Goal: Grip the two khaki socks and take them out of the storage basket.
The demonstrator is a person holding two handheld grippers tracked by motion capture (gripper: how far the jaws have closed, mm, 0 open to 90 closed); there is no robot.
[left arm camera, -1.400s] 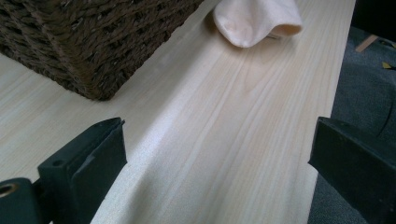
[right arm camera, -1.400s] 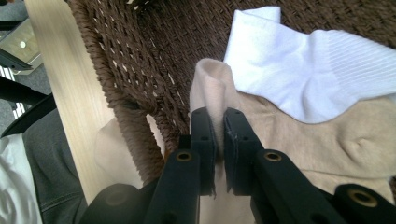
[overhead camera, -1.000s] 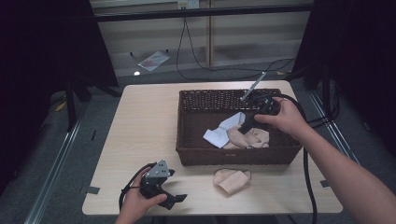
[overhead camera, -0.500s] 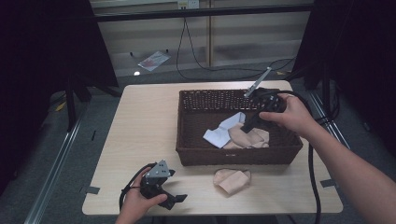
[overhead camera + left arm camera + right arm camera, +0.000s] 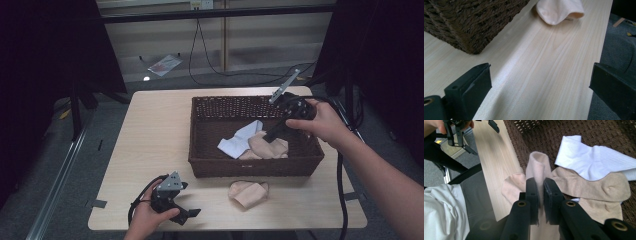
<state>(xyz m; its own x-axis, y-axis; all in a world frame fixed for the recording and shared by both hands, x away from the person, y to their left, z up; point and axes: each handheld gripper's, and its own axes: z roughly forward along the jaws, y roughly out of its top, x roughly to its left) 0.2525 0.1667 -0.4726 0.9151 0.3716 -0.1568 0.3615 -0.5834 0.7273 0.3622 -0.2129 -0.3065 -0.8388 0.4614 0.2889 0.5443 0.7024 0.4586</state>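
right gripper (image 5: 539,192) has its jaws clamped on a pale pink sock (image 5: 537,167), held over the wicker basket (image 5: 255,167) above a tan sock (image 5: 596,186) and a white sock (image 5: 591,160). looks like a lift-out to join the matching pink sock (image 5: 248,192) on the table (image 5: 150,130) just in front of the basket. advice: raise straight up until the toe clears the front wall, don't drag the tan one along, then carry it over the rim and set it beside its mate. left gripper (image 5: 175,200) rests near the table's front edge, jaws apart, nothing between them.
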